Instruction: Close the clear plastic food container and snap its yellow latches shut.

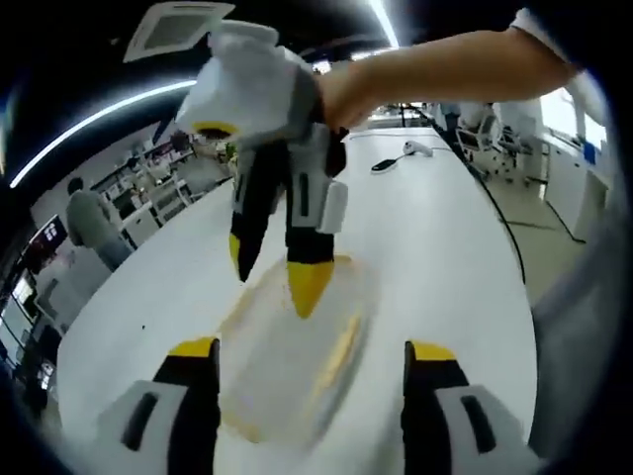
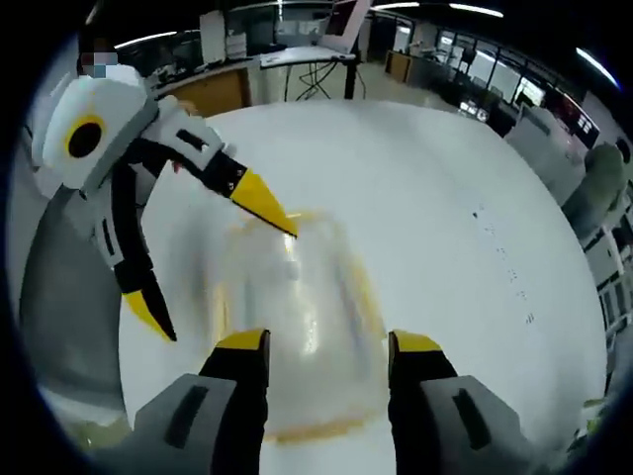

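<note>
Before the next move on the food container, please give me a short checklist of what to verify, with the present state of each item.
1. Food container rests on the white table: ok, though it is blurred in both views.
2. Lid fully seated on the container: cannot tell, because of the blur.
3. Yellow latches snapped shut: cannot tell.
4. Left gripper open, with the container between its jaws: ok.
5. Right gripper open above the container: ok.
6. The two grippers are apart over the container: ok, but close together, so move with care.
</note>
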The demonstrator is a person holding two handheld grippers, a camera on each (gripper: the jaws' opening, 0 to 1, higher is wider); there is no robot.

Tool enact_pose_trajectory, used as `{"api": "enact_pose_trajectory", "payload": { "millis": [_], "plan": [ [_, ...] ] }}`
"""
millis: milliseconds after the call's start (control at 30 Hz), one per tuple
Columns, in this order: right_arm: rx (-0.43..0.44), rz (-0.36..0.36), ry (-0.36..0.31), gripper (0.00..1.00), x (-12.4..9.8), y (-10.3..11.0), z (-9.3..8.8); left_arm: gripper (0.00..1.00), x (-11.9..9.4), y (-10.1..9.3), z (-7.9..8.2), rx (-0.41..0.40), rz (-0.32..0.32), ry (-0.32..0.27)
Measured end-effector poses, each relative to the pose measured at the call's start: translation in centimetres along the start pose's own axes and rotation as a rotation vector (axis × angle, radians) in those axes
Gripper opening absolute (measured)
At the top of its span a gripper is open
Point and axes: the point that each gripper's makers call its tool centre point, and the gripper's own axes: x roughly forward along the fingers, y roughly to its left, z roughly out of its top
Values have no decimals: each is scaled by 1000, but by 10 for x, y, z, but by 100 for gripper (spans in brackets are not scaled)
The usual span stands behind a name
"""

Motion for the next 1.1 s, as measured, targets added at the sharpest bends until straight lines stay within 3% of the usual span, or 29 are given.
{"api": "enact_pose_trajectory", "payload": {
  "millis": [100,267,467,700,867,1000,1100],
  "plan": [
    [11,-29,-26,53,-10,1,-4,77,-3,5,-4,-51,-3,-1],
    [73,-84,-115,56,-25,-3,-7,87,-9,23,-14,-172,40,13],
    [119,-122,-126,69,-27,-5,-29,99,-9,44,-19,-217,50,11],
    [151,-103,-76,77,-15,9,-52,99,1,41,-26,-249,5,31],
    [163,-98,-62,75,-9,12,-58,99,12,34,-36,-187,-19,63],
    [177,-74,-56,75,-2,19,-61,99,19,31,-39,-200,-28,59],
    [163,-86,-42,73,2,19,-63,99,22,30,-45,-175,-36,92]
  ]
}}
